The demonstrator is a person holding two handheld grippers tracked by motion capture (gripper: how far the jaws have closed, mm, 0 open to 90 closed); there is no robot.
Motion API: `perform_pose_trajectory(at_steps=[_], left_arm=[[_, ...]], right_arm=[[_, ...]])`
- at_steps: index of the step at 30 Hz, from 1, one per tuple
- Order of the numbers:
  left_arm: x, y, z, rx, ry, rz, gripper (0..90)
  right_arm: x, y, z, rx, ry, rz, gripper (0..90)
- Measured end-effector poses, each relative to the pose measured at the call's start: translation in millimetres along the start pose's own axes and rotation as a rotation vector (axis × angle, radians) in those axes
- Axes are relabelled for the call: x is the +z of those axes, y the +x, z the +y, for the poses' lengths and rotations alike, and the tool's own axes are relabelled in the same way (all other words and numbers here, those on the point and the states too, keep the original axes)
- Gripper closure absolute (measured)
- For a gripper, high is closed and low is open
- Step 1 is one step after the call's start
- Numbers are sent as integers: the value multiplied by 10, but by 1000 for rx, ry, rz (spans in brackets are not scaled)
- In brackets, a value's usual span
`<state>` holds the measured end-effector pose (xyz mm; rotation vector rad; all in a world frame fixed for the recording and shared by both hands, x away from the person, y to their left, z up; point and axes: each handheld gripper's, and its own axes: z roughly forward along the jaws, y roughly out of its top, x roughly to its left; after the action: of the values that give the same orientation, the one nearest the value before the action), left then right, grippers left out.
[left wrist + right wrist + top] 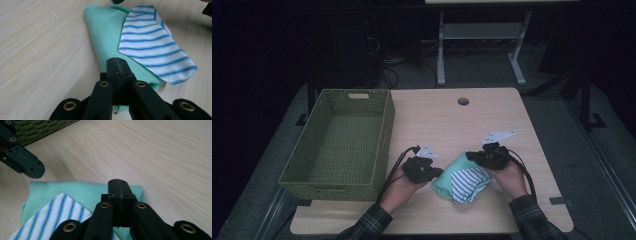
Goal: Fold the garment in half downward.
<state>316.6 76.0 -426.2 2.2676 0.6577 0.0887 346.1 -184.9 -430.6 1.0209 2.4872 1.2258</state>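
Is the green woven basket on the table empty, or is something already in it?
Empty. The high view shows the basket's bare woven floor; the green cloth lies outside on the table.

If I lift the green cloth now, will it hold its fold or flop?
The green cloth will likely flop: it lies soft and folded on the table. The striped cloth resting loosely on top may slide off. It looks thin, so probably light.

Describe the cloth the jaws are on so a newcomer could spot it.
Start at the wooden table, right of the green woven basket. Near the front edge, between the left gripper and right gripper, lies the folded cloth. It is mint green, with a white, blue-striped side turned up.
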Motion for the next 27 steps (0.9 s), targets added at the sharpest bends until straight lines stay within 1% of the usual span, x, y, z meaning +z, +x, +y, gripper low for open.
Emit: perform_pose_trajectory(at_steps=[2,5,7,10,11,13,14,15,16,17,19,21,23,25,27], left_arm=[[5,-5,3,-13,-12,5,894],[15,4,10,-8,-12,0,894],[46,-4,12,-6,-10,-1,894],[130,-33,2,2,11,6,894],[145,-29,-3,18,30,9,894],[184,-35,-17,3,33,12,894],[198,-31,-26,13,54,25,895],[203,-27,-29,21,65,28,895],[215,-29,-36,19,72,30,895],[224,-24,-40,28,80,33,895],[253,-32,-51,23,98,40,896],[284,-38,-65,40,124,56,896],[299,-50,-73,48,124,67,897],[309,-74,-68,71,129,82,897],[313,-81,-65,74,127,87,896]], right_arm=[[74,1,21,-14,4,4,896],[153,21,40,-9,16,9,896],[205,25,38,-15,27,10,897],[284,20,6,-14,51,11,896],[320,18,-15,-14,60,7,897],[368,18,-39,-19,77,3,897],[383,19,-46,-20,85,-4,897],[415,14,-63,-24,94,-1,897],[427,13,-72,-22,103,-5,897],[439,7,-85,-19,95,-2,897],[442,-9,-93,-11,88,7,897],[442,-11,-97,-11,89,0,897],[441,-21,-102,-10,93,-1,898],[443,-22,-109,-9,90,-5,898],[443,-22,-110,-11,89,-6,898]])
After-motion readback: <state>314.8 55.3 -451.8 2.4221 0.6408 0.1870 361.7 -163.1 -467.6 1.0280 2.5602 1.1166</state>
